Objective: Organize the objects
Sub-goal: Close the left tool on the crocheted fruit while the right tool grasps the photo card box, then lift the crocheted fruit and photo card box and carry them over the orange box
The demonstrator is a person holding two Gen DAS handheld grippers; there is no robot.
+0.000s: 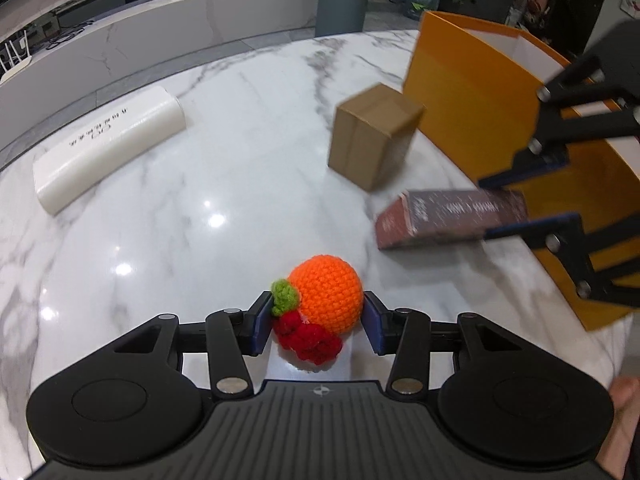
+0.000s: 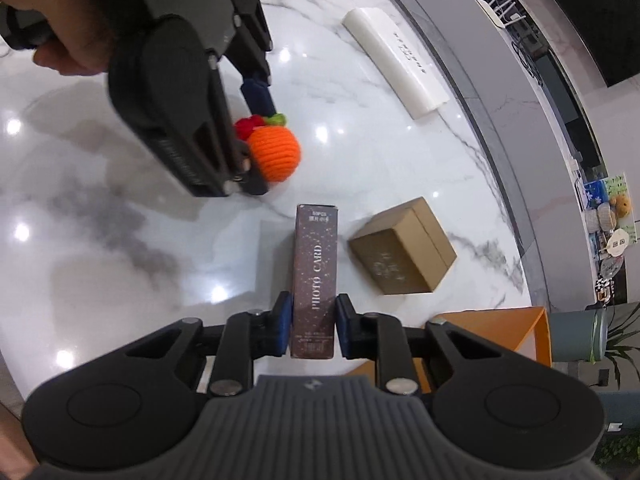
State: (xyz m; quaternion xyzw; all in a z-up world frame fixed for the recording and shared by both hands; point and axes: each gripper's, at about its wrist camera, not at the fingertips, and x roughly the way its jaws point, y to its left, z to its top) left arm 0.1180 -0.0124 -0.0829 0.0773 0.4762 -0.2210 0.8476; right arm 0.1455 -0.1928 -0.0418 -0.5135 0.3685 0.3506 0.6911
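A: What is clamped by the left gripper (image 1: pixel 316 322)?

B: A crocheted orange toy (image 1: pixel 326 294) is pinched between its pads, just over the marble table (image 1: pixel 160 240).

A: And the right gripper (image 2: pixel 311 328)?

B: Its jaws are clenched on the dark photo card box (image 2: pixel 314 276). Beyond them, the cardboard box (image 2: pixel 404 248) and white roll (image 2: pixel 396 62) are seen; the orange bin (image 1: pixel 472 92) stands beside.

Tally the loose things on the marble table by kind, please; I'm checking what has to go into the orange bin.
Crochet toys: 1, the orange crochet fruit
Boxes: 3, the brown cardboard box, the dark photo card box and the long white box
Total: 4
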